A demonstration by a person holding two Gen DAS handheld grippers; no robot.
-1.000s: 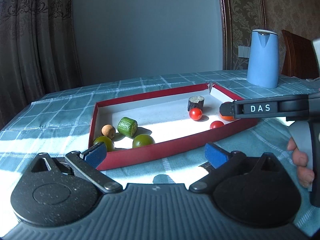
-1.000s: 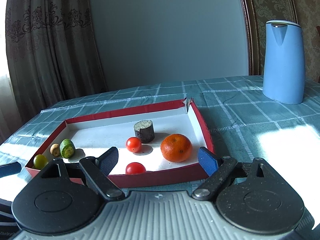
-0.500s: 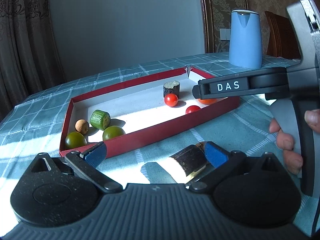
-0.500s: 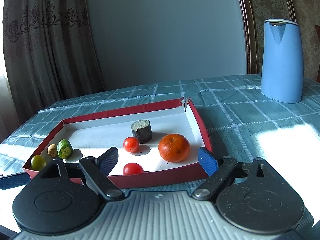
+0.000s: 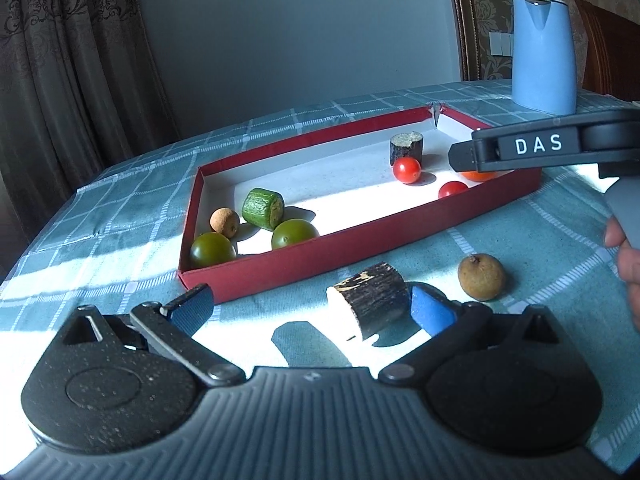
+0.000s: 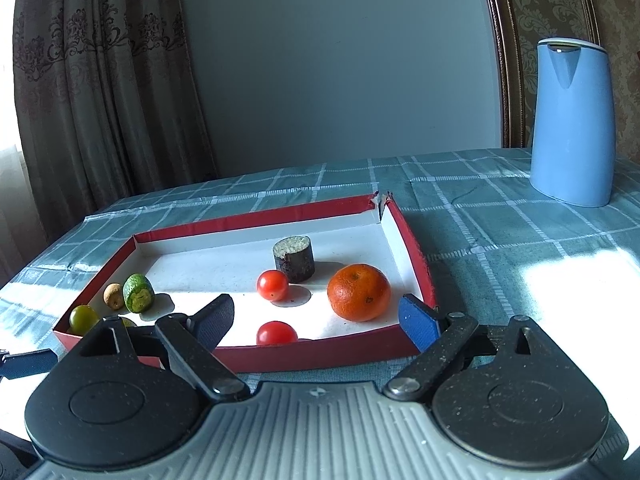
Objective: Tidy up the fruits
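Note:
A red tray (image 5: pixel 360 248) with a white floor holds two green fruits (image 5: pixel 212 249), a small brown fruit (image 5: pixel 225 222), a green cut piece (image 5: pixel 263 208), a dark cut piece (image 5: pixel 406 149), two cherry tomatoes (image 5: pixel 406 169) and an orange (image 6: pixel 358 291). On the cloth in front of the tray lie a dark cut piece (image 5: pixel 370 297) and a brown round fruit (image 5: pixel 481 277). My left gripper (image 5: pixel 308 306) is open low over the cloth; the dark piece lies against its right pad. My right gripper (image 6: pixel 318 318) is open and empty at the tray's near right corner.
A blue kettle (image 6: pixel 572 122) stands on the checked tablecloth (image 6: pixel 500 232) at the back right. Curtains hang behind the table on the left. A wooden chair (image 5: pixel 608 48) stands at the far right.
My left gripper has drawn back from the tray. The dark cut piece and then the brown fruit on the cloth have come into its view. The right gripper has hardly moved.

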